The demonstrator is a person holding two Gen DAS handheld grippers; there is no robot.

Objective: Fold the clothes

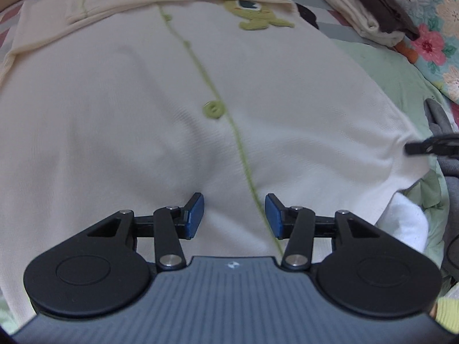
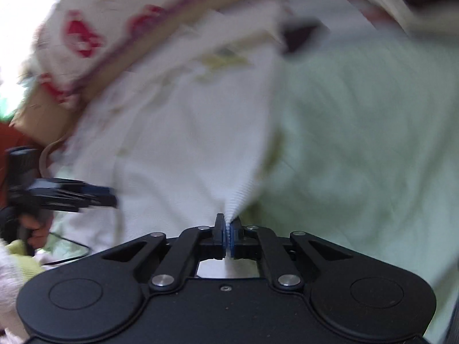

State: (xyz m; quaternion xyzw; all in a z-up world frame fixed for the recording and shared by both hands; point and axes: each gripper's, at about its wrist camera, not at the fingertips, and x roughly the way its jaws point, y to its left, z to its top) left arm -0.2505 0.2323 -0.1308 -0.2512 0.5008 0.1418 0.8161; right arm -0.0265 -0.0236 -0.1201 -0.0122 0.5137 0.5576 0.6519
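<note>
One sleeve folded across cream cardigan [image 1: 143, 91]; right gripper [image 2: 228, 230] pinches its right hem corner, left gripper [image 1: 234, 216] spread, empty; body folds remain.

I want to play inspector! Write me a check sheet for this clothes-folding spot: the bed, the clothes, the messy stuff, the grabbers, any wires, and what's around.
Surface: pale green sheet, soft and rumpled.
Job's things: cream cardigan lying spread out, green button and green stitched line down the front, green creature patch near the top.
Clutter: folded cream and brown clothes stacked at the far right; something white beside the cardigan's edge.
Grippers: left gripper open above the cardigan, holding nothing; right gripper shut on a pinch of the cardigan's cloth.
Cables: thin dark cord beside the left gripper.
Surroundings: flowered quilt at right; red-printed fabric, blurred.
</note>
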